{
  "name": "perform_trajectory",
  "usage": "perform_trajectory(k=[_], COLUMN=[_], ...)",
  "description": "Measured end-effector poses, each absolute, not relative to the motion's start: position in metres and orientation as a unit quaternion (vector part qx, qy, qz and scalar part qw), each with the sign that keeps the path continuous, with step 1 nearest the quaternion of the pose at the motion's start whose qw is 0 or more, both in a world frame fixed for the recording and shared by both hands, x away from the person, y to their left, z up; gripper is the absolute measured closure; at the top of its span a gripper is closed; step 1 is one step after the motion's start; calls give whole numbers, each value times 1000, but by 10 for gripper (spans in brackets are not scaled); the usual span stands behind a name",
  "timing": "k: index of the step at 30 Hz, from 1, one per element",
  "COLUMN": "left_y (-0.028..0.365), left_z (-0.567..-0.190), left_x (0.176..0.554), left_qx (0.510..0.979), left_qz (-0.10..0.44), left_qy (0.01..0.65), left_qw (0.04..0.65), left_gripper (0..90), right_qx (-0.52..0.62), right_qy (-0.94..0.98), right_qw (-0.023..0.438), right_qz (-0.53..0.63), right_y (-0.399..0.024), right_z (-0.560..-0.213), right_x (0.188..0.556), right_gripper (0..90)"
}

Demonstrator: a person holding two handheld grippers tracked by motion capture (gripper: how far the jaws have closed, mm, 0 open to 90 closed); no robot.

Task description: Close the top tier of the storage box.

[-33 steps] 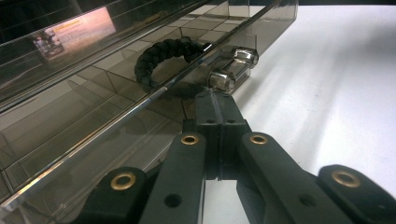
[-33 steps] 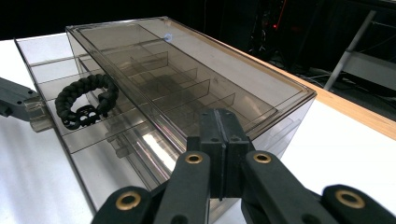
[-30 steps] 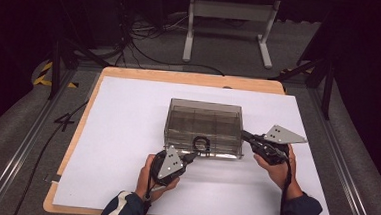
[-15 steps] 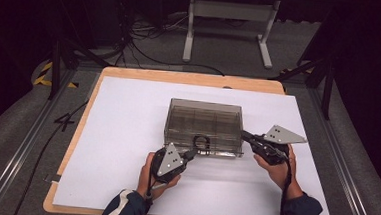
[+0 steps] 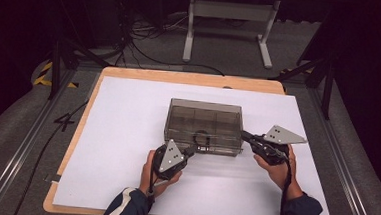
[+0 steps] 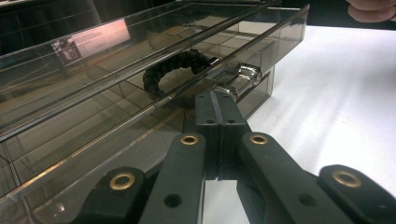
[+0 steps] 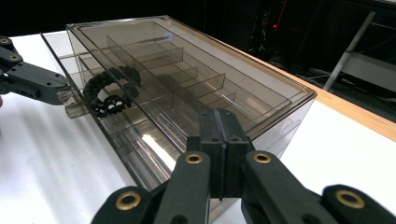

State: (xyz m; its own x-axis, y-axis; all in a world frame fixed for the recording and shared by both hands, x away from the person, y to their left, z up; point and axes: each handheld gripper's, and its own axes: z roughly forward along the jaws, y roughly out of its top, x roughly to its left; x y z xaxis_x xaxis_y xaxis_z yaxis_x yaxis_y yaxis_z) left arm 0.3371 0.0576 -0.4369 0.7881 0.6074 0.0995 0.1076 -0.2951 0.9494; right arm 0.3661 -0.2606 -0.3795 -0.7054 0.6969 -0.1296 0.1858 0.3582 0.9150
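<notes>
A smoky clear box (image 5: 205,119) with inner dividers stands mid-table, and its lowest drawer is out a little toward me. A black braided bracelet (image 5: 200,137) lies in that drawer, its loop (image 6: 173,70) seen through the plastic. My left gripper (image 5: 192,150) is at the drawer's front, its jaws shut on the clear handle (image 6: 243,74). In the right gripper view the handle (image 7: 70,105) sits at the left gripper's tip (image 7: 60,91). My right gripper (image 5: 244,136) is shut with nothing in it, tips (image 7: 218,114) against the box's right end.
White paper (image 5: 127,133) covers the wooden tabletop (image 5: 190,78). Beyond the far edge are a white metal stand (image 5: 229,19) and cables on the floor. Dark rails run along both sides of the table.
The left hand has shifted very slightly at the drawer front. The box and the right gripper are where they were.
</notes>
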Motion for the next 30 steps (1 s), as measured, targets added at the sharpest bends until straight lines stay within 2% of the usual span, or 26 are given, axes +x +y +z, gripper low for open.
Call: perform_trajectory(k=[30], left_y=[55], left_z=[-442], left_x=[357], left_qx=[756], left_qz=[235], left_qy=[267], left_qw=[549], left_gripper=[893], right_qx=[282], right_qy=[781], right_qw=[261], right_qz=[492], right_y=[-260], right_z=[-380], right_x=[365], right_gripper=[900])
